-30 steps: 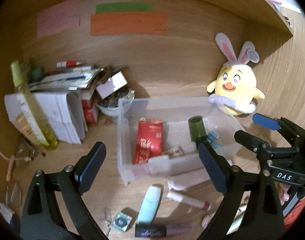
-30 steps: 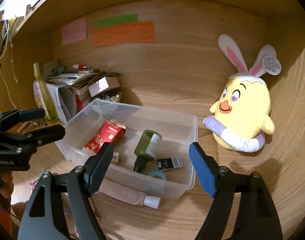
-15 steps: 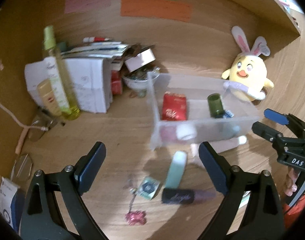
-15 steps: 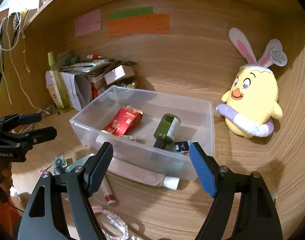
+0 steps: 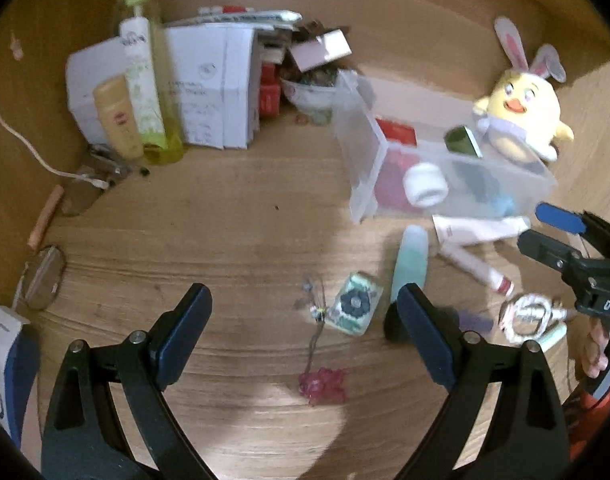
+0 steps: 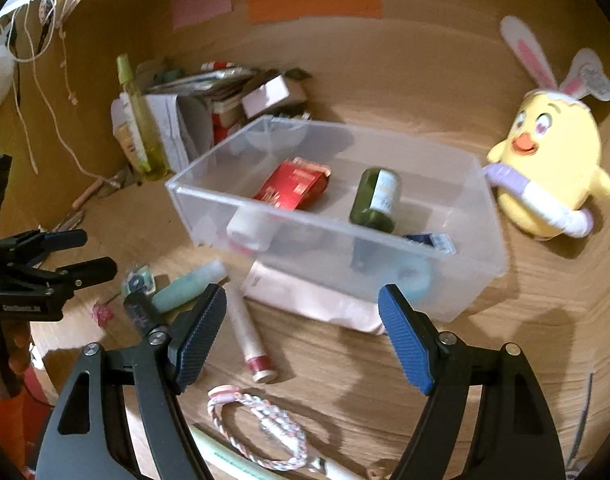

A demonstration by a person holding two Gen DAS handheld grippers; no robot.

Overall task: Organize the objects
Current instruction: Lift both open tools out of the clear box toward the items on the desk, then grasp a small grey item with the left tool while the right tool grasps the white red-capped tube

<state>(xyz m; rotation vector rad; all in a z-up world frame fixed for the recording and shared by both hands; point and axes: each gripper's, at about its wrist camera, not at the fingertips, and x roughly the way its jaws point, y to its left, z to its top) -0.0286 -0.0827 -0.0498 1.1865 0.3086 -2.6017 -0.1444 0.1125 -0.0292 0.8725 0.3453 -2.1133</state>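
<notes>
Far left on the bench [image 5: 233, 216], boxes and a tall yellow-green bottle [image 5: 149, 80] stand against the wall; these look already stowed. Your left gripper [image 5: 301, 320] hangs over bare wood with its jaws spread and nothing between them. Just ahead of it lie the loose items: a pink charm [image 5: 323, 386], a small patterned tile [image 5: 355, 308], a mint tube [image 5: 411, 262] and a dark tube [image 6: 139, 312] beside it. Further right, a slim red-capped tube [image 6: 249, 336] and a flat pale tube [image 6: 309, 300] rest against the front wall of the clear bin [image 6: 481, 232], which already holds a red packet [image 6: 291, 186], a green bottle [image 6: 377, 200] and a white jar [image 6: 247, 228]. Your right gripper [image 6: 303, 332] is likewise spread and empty, poised over the slim tube, with a braided bracelet [image 6: 261, 424] below it. The plush chick [image 6: 545, 176] sits right of the bin.

Judgement: you are between picks, selecting the next loose item. The next move calls for lowering one gripper astride a tube, across its width, then lifting clear of the bin wall.
</notes>
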